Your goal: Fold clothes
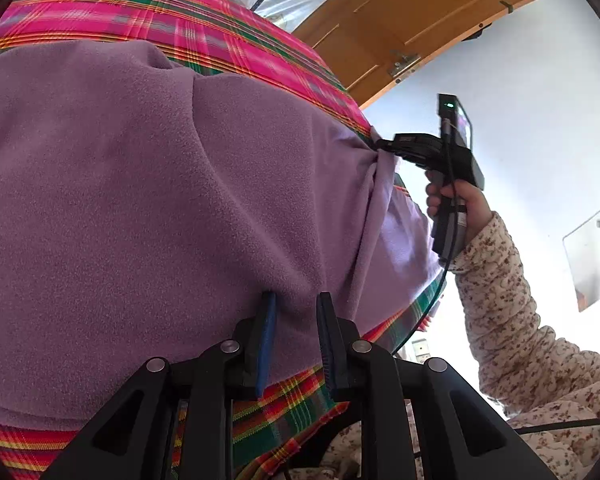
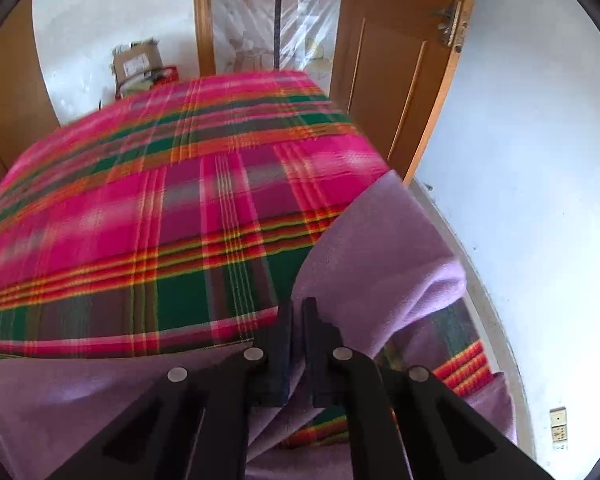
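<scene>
Two claws pinch one lilac fleece garment (image 1: 148, 184) on the pink-green plaid bedcover (image 2: 140, 208): left claw (image 1: 296, 316) at 6 o'clock, right claw (image 2: 298, 320) at 3; no legible writing

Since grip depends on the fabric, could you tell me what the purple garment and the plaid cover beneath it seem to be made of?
Purple garment: apparently fleece, matte with a fuzzy nap. Plaid cover: looks like flat woven cloth, visible threads in the stripes; fibre unclear.
</scene>
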Available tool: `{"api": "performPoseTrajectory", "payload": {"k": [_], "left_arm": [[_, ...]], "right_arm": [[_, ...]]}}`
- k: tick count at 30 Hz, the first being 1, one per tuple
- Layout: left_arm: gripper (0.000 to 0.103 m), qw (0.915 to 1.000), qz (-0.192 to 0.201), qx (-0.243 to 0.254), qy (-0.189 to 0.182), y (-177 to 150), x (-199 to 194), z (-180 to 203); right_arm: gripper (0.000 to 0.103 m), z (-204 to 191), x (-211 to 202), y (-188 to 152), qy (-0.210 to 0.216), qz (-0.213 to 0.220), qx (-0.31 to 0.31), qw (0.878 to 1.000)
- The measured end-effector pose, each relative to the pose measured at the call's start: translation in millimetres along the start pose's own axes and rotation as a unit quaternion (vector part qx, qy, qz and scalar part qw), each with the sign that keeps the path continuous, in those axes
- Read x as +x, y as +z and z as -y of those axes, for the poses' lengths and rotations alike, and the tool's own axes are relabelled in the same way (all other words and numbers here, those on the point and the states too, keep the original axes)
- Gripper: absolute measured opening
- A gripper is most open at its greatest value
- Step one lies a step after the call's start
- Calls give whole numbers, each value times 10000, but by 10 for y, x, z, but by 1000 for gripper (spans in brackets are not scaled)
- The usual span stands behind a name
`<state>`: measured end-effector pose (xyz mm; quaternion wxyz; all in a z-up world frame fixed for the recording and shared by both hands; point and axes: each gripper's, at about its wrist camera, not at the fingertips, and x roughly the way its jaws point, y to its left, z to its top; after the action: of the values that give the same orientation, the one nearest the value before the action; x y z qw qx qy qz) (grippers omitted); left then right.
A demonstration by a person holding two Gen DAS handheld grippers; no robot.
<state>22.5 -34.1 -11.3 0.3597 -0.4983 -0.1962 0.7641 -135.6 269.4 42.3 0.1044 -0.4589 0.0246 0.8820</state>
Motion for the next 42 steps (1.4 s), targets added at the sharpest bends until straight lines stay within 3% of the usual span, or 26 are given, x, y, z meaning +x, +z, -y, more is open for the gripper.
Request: {"api": "performPoseTrajectory", "payload": {"k": [7,14,21,28,32,33,37,39,42], "left_arm": [[21,10000,4,-9,91,1,31,29],[21,9998,16,-48,180,5,54,45],[21,9997,36,-150,212,20,54,26],[21,9989,40,-48,473,42,83,115],[24,9969,14,226,756,3,59,218],[29,9961,14,333,817,11,78,278],[32,9927,-3,842,859,30,119,502],[45,9892,-70,1124,940,31,208,645],[45,9800,-254,1606,1143,23,420,870]], "right_arm": [[5,332,-416,-125,236,439,478,9976],[5,818,-739,-498,408,747,1091,9904],[5,1002,-706,-908,272,551,1153,9914],[7,1008,-539,-941,265,259,900,9953],[24,991,-486,-811,148,245,647,9975],[25,982,-456,-767,133,217,565,9981],[25,907,-335,-621,-31,118,282,9995],[25,877,-271,-567,-44,63,235,9997],[25,846,-183,-500,-30,-5,201,9998]]}}
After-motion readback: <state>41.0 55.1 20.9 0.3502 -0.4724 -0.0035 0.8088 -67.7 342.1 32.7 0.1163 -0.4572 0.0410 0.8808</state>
